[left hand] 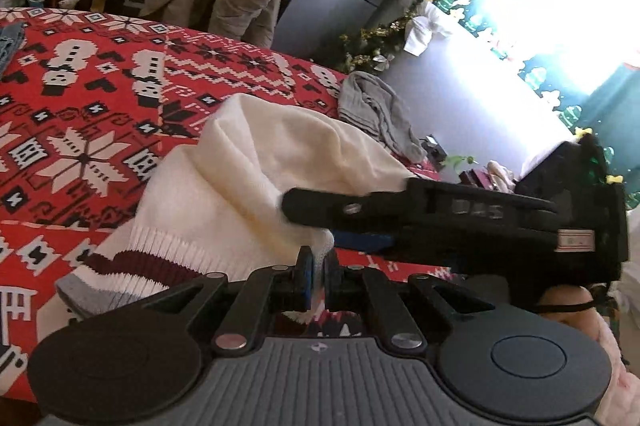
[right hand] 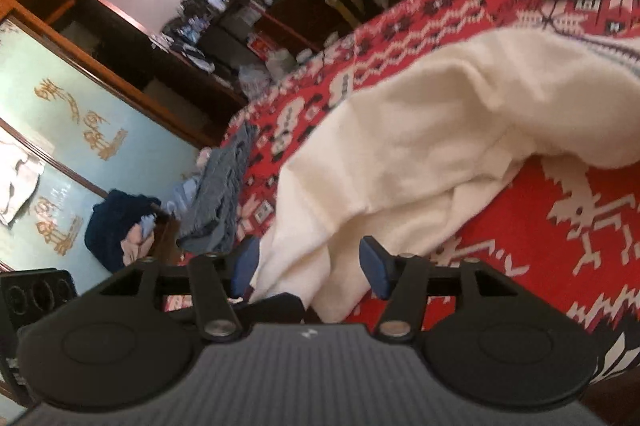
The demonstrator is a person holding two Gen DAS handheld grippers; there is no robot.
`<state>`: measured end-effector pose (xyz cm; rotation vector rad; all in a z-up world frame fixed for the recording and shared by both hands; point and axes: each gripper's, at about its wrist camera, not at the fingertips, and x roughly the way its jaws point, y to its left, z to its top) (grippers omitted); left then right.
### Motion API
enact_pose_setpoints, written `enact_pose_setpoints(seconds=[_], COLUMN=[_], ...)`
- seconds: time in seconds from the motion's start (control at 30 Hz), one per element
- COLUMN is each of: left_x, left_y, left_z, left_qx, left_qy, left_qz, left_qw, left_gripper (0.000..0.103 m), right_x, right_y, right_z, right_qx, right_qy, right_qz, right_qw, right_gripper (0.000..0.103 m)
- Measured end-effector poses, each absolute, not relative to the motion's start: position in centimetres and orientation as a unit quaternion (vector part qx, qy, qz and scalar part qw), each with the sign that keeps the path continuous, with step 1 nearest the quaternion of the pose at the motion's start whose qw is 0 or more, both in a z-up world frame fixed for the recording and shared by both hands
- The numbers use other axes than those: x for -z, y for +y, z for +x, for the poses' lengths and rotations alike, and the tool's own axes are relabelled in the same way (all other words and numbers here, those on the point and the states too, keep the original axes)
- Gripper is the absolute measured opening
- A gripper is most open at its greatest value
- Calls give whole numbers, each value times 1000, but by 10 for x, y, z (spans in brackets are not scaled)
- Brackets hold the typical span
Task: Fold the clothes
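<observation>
Garment: cream sweater (left hand: 256, 162) with a ribbed hem banded in maroon and grey, lying bunched on the red patterned bedspread (left hand: 100, 114); part of it is lifted into a hump.
Left gripper (left hand: 316, 276): closed on a pinch of the sweater's cream fabric, pads pressed together on the cloth.
Right gripper (right hand: 310, 266): jaws apart; sweater cloth lies between the blue pads but neither pad presses on it. Seen from the left wrist view, it reaches across from the right, just above the left gripper.
Pose, left: angled down toward the bed, low over the hem end of the sweater.
Pose, right: also angled down; the view is rolled well off level, so the wrist looks twisted. The frame is blurred.
Risk 1: the left pinch looks thin; a pull could slip it off the knit, and the lifted hump would collapse.
Risk 2: the two grippers are very near each other; closing the right one here could clip the left one's fingers or grab the same fold.
Risk 3: with the sweater bunched, a grip may catch two layers, giving a crooked fold.
Other clothes: a grey garment (left hand: 376, 110) near the far bed edge, apart from the sweater.
</observation>
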<state>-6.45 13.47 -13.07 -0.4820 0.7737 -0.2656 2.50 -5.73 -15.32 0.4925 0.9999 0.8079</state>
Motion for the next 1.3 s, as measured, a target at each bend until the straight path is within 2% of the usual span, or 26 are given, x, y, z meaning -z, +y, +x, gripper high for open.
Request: enact_pose_setpoints(seconds=[0.03,0.13,0.2,0.37,0.57,0.8,0.93,1.07,1.23,1.27,1.3], left_x=[131,135,136,125,121,143,158,170,182,184,186], left_y=[133,132,135,146,170,183,161,135,123,122,120], left_z=[-64,-63,-63,-72,-83,-76,-66,-54,-41,-38,-36], left_qx=[130,127,128,137,103,91,117,119,125,126,124], left_qy=[374,382,383,370,360,391,420,444,465,468,471], left_qz=[-231,-229,-242,-259,-268,-293,-272,-215,-214,-217,-217], left_qw=[889,886,882,882,888,868,858,862,850,847,846], left_gripper=[5,5,7,11,11,11,11,18,17,15,9], right_x=[156,157,152,136,129,121,124,129,130,130,130], right_y=[-54,-45,-39,-51,-101,-170,-208,-222,-226,-228,-229], right_z=[26,23,17,13,30,38,42,39,35,34,32], right_qx=[-373,-381,-371,-324,-247,-160,-125,-110,-104,-104,-105], right_qy=[466,461,441,398,377,344,343,339,339,339,339], right_qz=[224,212,179,124,125,137,167,158,155,156,158], right_qw=[770,773,797,849,884,915,916,921,922,922,922], right_gripper=[51,15,7,6,6,6,6,6,6,6,6])
